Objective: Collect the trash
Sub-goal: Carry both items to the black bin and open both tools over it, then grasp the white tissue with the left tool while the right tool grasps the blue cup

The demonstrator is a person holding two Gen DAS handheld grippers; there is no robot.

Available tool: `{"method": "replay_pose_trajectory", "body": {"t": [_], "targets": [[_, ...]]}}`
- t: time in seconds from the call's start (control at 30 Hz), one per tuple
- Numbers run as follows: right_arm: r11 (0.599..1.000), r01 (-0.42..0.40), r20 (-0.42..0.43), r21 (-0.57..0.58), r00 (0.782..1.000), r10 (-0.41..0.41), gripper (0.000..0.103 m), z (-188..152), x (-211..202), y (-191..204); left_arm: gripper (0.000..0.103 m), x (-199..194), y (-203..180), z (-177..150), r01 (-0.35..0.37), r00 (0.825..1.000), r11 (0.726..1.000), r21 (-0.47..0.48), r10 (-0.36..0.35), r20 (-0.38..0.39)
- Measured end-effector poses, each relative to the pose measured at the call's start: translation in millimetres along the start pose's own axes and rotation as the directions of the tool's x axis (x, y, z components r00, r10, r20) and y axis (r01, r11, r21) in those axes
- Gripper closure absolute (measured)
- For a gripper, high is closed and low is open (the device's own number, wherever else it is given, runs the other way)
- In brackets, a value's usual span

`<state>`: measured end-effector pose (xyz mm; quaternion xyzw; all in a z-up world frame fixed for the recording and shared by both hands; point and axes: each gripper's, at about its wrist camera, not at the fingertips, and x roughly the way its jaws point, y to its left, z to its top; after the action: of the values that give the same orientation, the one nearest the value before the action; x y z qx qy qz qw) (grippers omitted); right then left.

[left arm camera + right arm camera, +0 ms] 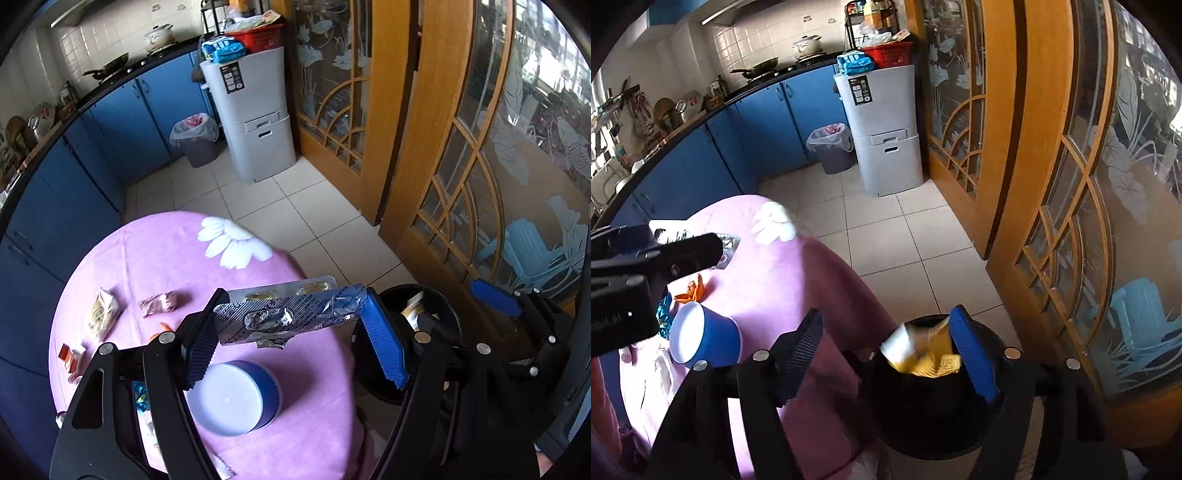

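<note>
My left gripper (pixel 291 332) is shut on a silver foil pill blister pack (pixel 284 310) and holds it above the pink-clothed round table (pixel 166 254). It also shows in the right wrist view (pixel 726 249). My right gripper (pixel 886 354) is open over the black trash bin (pixel 923 413); a yellow and white wrapper (pixel 919 350) lies in the bin's mouth by the right finger. The bin shows in the left wrist view (pixel 443 306) right of the table. On the table lie a blue paper cup (pixel 236 398) on its side, a beige packet (pixel 103 314), a brown wrapper (pixel 160 303) and an orange-white wrapper (pixel 72 356).
Orange peel (pixel 690 290) and blue foil (pixel 666 317) lie on the table. A grey lined bin (pixel 195 138) and a grey cabinet (pixel 255 114) stand by blue kitchen cupboards (pixel 122 125). Wooden glass doors (pixel 461 147) are at the right. The floor is pale tile (pixel 306 225).
</note>
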<state>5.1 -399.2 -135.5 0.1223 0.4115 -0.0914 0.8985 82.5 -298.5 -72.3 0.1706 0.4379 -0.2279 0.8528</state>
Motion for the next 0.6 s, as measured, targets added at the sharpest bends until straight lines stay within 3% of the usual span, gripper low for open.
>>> {"method": "replay_pose_trajectory", "body": {"t": [0.27,0.33,0.43,0.5,0.6], "targets": [[0.998,0.058,0.003,0.035,0.998,-0.058,0.034,-6,0,-27,0.031,9,-35,9,0.026,1.0,0.999,0.044,-0.025,-0.009],[0.993,0.109,0.012,0.042,0.994,-0.109,0.034,-7,-3,-35,0.031,9,-44,10,0.039,0.999,0.998,0.057,-0.038,-0.011],[0.967,0.25,0.039,0.045,0.967,-0.252,0.034,-11,-12,-49,0.03,12,-62,12,0.089,0.996,0.993,0.073,-0.087,-0.024],[0.953,0.299,0.046,0.049,0.952,-0.301,0.034,-13,-17,-59,0.029,14,-75,13,0.114,0.993,0.99,0.082,-0.112,-0.033],[0.939,0.335,0.048,0.071,0.94,-0.339,0.034,-17,-25,-75,0.013,17,-89,15,0.127,0.992,0.988,0.091,-0.125,-0.027]]}}
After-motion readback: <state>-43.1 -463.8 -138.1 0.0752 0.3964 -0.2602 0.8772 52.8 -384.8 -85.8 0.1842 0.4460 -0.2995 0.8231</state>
